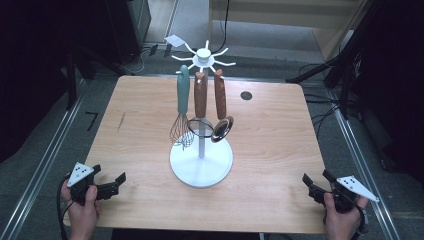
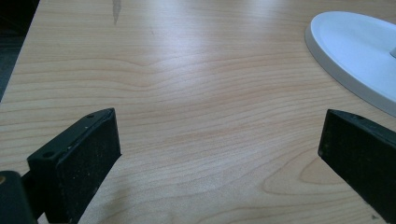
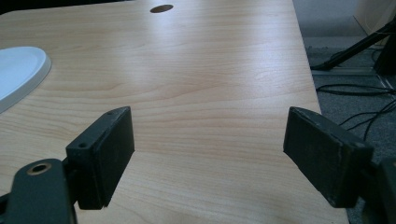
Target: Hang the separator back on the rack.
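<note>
- Centre of the high view: white utensil stand with a round flat base (image 1: pixel 201 165), thin upright pole and hooked spokes at the top, standing on the pale wooden table with rounded corners (image 1: pixel 270 145).
- Hanging from the spokes, side by side: wire whisk with a teal handle (image 1: pixel 182 107) leftmost, then a wooden-handled ring-shaped utensil (image 1: pixel 200 100), then a wooden-handled round metal ladle (image 1: pixel 220 107) rightmost.
- Small dark round hole (image 1: pixel 246 95) in the tabletop, upper right of the stand.
- Lower left corner: left gripper (image 1: pixel 113 183), gripped by a hand (image 1: pixel 81 212), low over the table edge, jaws spread wide with nothing between them.
- Lower right corner: right gripper (image 1: pixel 317 184), held by the other hand (image 1: pixel 340 222), jaws likewise wide apart and empty.
- Both grippers well apart from the stand.
- Left gripper view: edge of the white base at upper right, bare wood between the jaws.
</note>
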Demonstrator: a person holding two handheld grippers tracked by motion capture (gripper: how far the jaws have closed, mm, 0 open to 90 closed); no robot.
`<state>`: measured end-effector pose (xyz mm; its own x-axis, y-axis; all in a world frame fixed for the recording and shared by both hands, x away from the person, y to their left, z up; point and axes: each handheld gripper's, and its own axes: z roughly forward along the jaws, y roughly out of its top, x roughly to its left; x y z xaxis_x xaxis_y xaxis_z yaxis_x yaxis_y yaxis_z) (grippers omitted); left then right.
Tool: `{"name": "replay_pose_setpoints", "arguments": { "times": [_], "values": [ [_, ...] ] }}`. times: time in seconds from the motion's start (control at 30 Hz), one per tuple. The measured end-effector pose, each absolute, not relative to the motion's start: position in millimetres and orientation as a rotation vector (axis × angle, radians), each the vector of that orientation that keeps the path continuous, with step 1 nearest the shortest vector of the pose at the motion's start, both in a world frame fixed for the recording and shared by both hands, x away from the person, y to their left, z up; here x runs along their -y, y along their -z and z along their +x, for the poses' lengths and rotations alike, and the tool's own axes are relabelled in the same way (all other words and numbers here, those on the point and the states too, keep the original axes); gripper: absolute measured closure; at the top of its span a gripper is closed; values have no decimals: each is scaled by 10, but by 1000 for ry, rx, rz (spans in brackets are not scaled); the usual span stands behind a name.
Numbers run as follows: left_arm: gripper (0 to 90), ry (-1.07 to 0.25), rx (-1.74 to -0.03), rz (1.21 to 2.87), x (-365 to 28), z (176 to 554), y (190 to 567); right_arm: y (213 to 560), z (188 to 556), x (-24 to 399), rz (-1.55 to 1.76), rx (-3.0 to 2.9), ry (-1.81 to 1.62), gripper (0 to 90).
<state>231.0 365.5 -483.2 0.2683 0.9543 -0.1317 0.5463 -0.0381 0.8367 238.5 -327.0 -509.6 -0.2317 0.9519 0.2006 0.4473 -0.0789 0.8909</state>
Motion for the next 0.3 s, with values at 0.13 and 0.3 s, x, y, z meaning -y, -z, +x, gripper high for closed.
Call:
{"name": "replay_pose_setpoints", "arguments": {
  "times": [0.13,0.3],
  "values": [
    [0,-610,-1390,1696,-3656,2311,4834,5096,2385,3267,1515,-1687,-1280,170],
    [0,-608,-1390,1699,-3656,2316,4835,5098,2393,3262,1513,-1695,-1276,169]
  ]
}}
